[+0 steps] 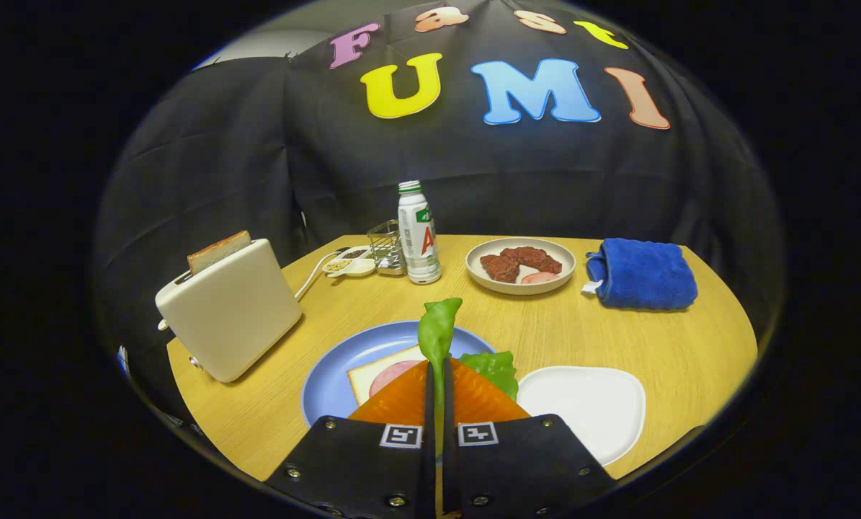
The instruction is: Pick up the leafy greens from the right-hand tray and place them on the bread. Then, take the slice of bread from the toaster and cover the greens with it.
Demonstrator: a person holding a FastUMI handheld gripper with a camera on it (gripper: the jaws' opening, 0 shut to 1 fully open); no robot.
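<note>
Bench (617,339) layout at that moment, biggest first.

Toaster (232,310) sat at the far left of the bench, one slice of bread (217,251) standing up out of its slot. So the covering slice was not on the sandwich; that half of the job was left.

Blue plate (344,360) was near, just left of my tongs (436,389). On it lay the base bread (372,375) with a round pink slice of ham (394,375) on top. I saw no greens lying flat on that bread.

White tray (589,404) was near right, and what showed of it carried nothing. That fits the greens having been lifted out of it.

Leafy greens (439,333): my tongs were clamped on them, both fingers pressed nearly together with the leaf sandwiched in the gap. One part stuck up past the tips, another ruffled part hung out to the right of the fingers, beside the tray's near-left rim. The greens were held over the right edge of the blue plate, not released.

My read: pick done, place on the bread pending, then the toaster slice.

Far side: beige plate (520,265) holding dark red meat pieces and one pink slice; blue towel (643,274) to its right; bottle (418,234), a small wire basket (387,246) and a little seasoning dish (349,263) to its left.
</note>
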